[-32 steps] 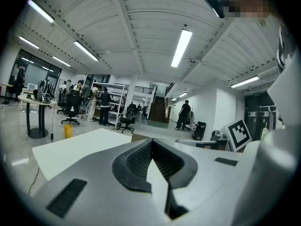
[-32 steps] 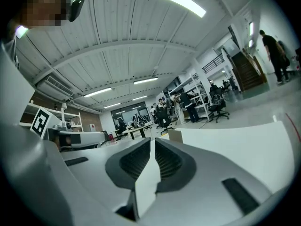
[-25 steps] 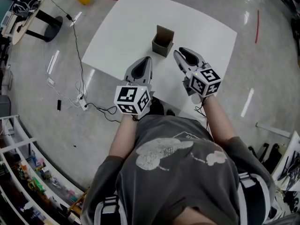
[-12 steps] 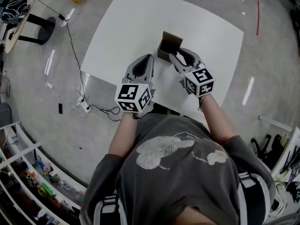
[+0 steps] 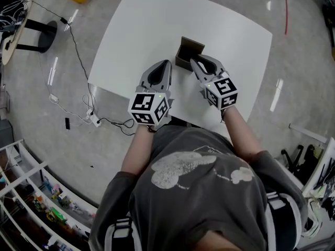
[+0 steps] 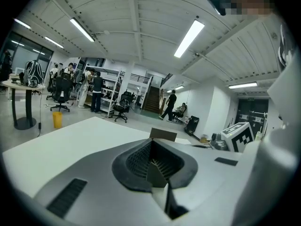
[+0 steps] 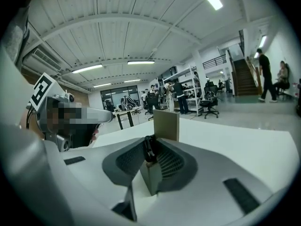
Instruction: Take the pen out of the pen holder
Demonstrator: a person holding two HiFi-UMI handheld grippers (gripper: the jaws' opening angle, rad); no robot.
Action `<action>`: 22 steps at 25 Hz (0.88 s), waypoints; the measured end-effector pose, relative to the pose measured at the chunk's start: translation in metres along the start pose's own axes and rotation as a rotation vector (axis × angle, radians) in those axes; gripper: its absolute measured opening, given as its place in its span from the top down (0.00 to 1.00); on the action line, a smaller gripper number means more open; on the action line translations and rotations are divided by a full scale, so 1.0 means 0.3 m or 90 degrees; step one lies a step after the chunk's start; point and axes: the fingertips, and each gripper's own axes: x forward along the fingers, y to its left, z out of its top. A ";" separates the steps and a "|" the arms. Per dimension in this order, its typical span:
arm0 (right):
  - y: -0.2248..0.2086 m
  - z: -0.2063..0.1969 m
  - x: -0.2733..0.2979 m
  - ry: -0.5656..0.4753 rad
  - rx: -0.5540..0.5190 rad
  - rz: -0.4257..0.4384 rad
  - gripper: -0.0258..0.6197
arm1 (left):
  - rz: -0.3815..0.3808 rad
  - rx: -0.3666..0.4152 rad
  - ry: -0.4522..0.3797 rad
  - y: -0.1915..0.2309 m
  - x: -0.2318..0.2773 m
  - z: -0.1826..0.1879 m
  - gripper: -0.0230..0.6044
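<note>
Right gripper [image 5: 194,62] at the near rim of the holder [image 5: 191,42], which stands on the table [image 5: 141,25]. Its jaws have just been closing, and the fingertips appear to pinch the dark top of the pen [image 7: 149,149], which stands in the holder. Left gripper [image 5: 163,64] waits beside the holder, jaws together and empty. Judged stage: reach done, grasp made or nearly so; lifting the pen clear remains.

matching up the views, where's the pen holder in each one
Head view: pen holder mid-table, at the tip of the right gripper.
Left gripper view: its top edge shows just above the jaws, centre.
Right gripper view: centre, upright just beyond the jaws.
Shared landmark: the white table under it.
</note>
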 end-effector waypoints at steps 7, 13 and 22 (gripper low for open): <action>-0.007 0.013 -0.007 -0.012 0.011 -0.009 0.87 | -0.002 0.005 -0.004 -0.001 -0.004 0.009 0.95; -0.001 0.055 -0.039 -0.041 0.018 -0.005 0.87 | -0.005 0.012 -0.012 -0.018 -0.018 0.018 0.95; 0.008 0.163 -0.185 -0.117 0.039 -0.001 0.87 | 0.002 0.017 -0.037 -0.103 -0.097 0.030 0.95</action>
